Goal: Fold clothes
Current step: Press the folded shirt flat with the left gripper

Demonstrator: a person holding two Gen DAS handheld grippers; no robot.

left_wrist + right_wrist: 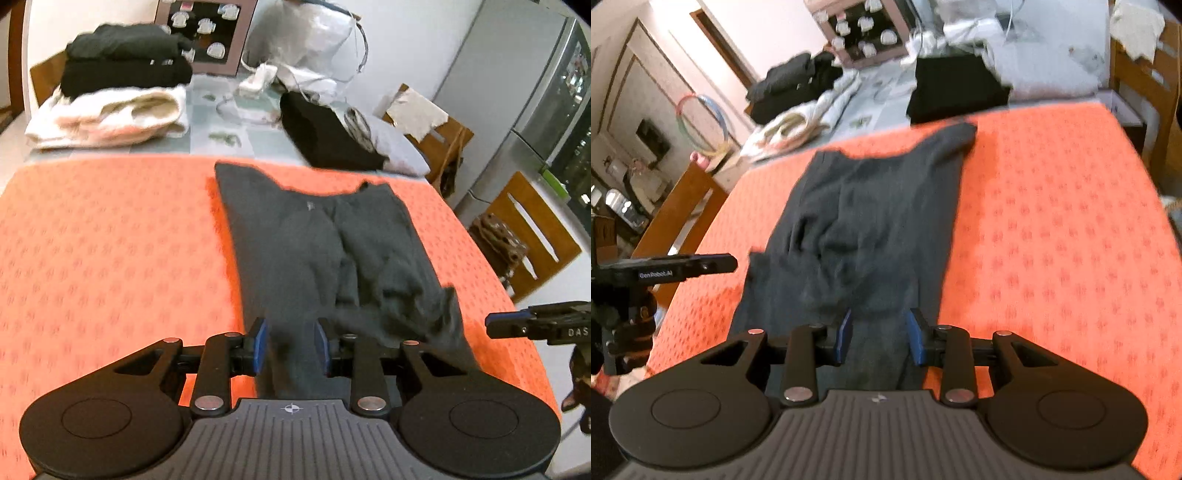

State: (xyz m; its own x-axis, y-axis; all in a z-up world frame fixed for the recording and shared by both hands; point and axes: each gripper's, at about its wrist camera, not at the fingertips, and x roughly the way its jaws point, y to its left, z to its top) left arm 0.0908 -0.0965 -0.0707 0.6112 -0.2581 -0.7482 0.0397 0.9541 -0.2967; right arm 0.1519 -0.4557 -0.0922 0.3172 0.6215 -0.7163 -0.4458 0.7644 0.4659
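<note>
— On the table, what are the two claws doing?

— The left claw (290, 345) has its blue pads part way apart, pinching a bunched edge of a dark grey garment (314, 240). The cloth fills the gap between the pads and rises towards the camera. The right claw (877, 336) is set about as wide and grips the same near edge further along. In the left view it shows at the right edge of the picture.

— What else is around them?

— An orange patterned cover (110, 240) is spread over the near part of the table. Beyond it, at the far left, is a stack of folded clothes (122, 74), black pieces on top of white ones. A black folded piece (325, 136) lies just past the cover's far edge, and behind it is a crumpled white bag (306, 44). Wooden chairs (535, 236) stand to the right, with a grey fridge (535, 92) behind them. Nothing lies between the claws and the cloth.

— Where does the garment lie?

— It lies lengthways down the middle of the orange cover, reaching away from both claws. The far end is flat, the near end is rumpled and lifted. The pictures are blurred, so I cannot tell what kind of garment it is
</note>
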